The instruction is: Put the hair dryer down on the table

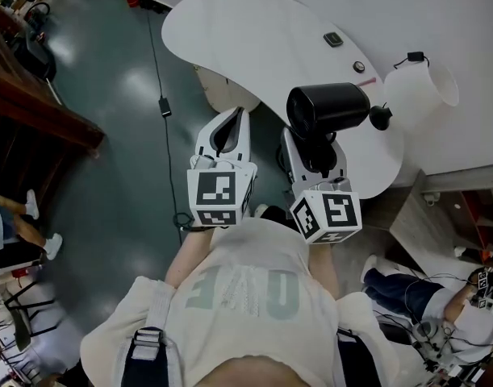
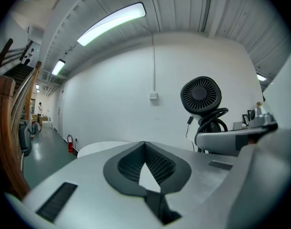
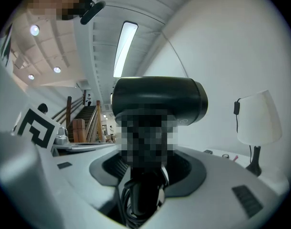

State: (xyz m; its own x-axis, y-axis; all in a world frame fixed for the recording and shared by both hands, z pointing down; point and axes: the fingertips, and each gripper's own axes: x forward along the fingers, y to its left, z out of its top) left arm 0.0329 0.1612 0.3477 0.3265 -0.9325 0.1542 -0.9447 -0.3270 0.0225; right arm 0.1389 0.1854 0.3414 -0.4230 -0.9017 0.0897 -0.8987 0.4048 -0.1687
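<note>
Gripping the hair dryer [image 1: 327,110] by its handle, the right tool [image 1: 313,145] had both jaws clamped on the black grip, with the coiled cord bunched in between the jaws too

Dryer stood upright out of the tool, barrel [image 3: 157,92] lying crosswise just past the jaw tips. It was held up by the tool, not resting on the table [image 1: 254,31], and from the head view it sat over the table's near curved edge

Left tool [image 1: 236,113] was just beside the right tool, on its left, pointing the same way. Its jaws [image 2: 145,144] met at the tips with nothing between them. From that tool's own view the dryer's round rear grille [image 2: 200,94] showed up and to the right, above the body of the right tool [image 2: 231,140]

White lamp [image 1: 428,87] stood on the table ahead and to the right of the right tool, well clear of the dryer. A small dark square thing [image 1: 333,39] and a round knob [image 1: 359,66] lay on the table further ahead of that tool. Grey-green floor [image 1: 109,119] off to the left of the left tool
</note>
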